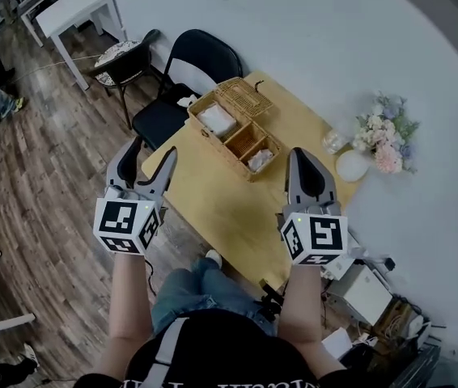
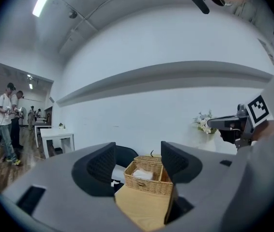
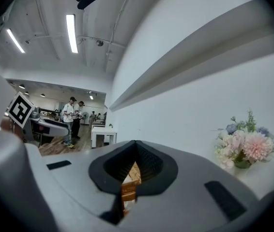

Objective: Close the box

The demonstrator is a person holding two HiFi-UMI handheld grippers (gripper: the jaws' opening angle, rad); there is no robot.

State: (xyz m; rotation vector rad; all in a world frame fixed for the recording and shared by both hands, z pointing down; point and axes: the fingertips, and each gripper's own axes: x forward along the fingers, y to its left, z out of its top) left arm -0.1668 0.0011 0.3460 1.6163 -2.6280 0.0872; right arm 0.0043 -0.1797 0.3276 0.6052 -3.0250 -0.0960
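The left gripper (image 1: 153, 153) hangs near the box (image 1: 234, 132), off its left corner, jaws wide apart and empty. A careless reach could shove the light wicker box across the tabletop (image 1: 217, 208). Its lid (image 1: 243, 96) lies flipped open behind it. The right gripper (image 1: 304, 156), right of the box, has its jaws together on nothing and may only nudge the lid.

Place: I read this as an open-plan workroom, office-like rather than a home.
Floor: wood planks (image 1: 39, 168) run far back past a white desk (image 1: 79, 6).
Ceiling: I see long strip lights (image 3: 71, 33) on a bare white ceiling.
People: two people (image 3: 74, 120) stand in the far part of the room.
Near me: a small wooden table (image 1: 213, 212) against a plain white wall (image 1: 310, 31), with a black chair (image 1: 205, 55) beside it.
Clutter: a white box with cables (image 1: 365, 292) sits by the table.
Decor: a bouquet of flowers (image 1: 384, 140).
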